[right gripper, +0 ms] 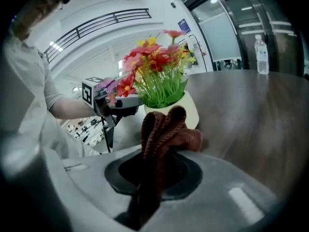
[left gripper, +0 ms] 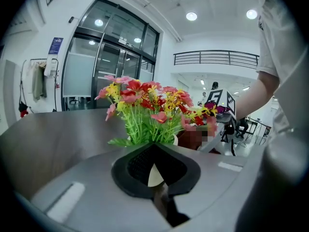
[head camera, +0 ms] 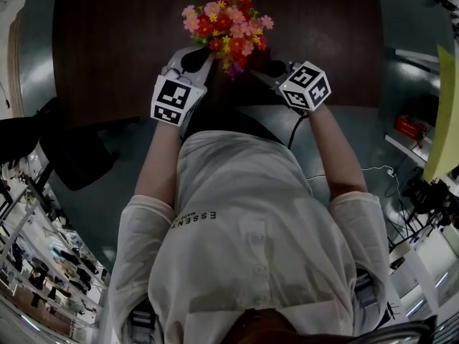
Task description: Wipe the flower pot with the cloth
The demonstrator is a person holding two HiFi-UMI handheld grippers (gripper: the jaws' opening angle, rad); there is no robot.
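1. Flowers (head camera: 228, 20) in red, pink and yellow stand in a cream flower pot (right gripper: 190, 111) on a dark brown table (head camera: 107, 49); in the head view the blooms hide the pot itself
2. At the pot's left side sits the left gripper (left gripper: 155, 146), pointing slightly down. Its jaws are pressed together on a thin cream sliver (the same colour as the pot's rim, which shows just behind the jaw tips in the left gripper view)
3. In the right gripper view the left gripper's tip reaches the pot's rim under the green stems, so it appears to hold the pot there
4. From the opposite side the right gripper (right gripper: 158, 161) faces the pot, tilted downward, its jaws pinching a reddish-brown cloth (right gripper: 166, 127)
5. The cloth bunches in thick folds ahead of the jaws, and a strip of it runs down between them. Its front folds lie just before the lower wall of the pot; whether they touch it cannot be told
6. The pot stands upright between the two grippers, and the person's forearms (head camera: 159, 156) reach in from the near edge of the table
7. Far back on the table a clear water bottle (right gripper: 261, 54) stands upright, well apart from the pot
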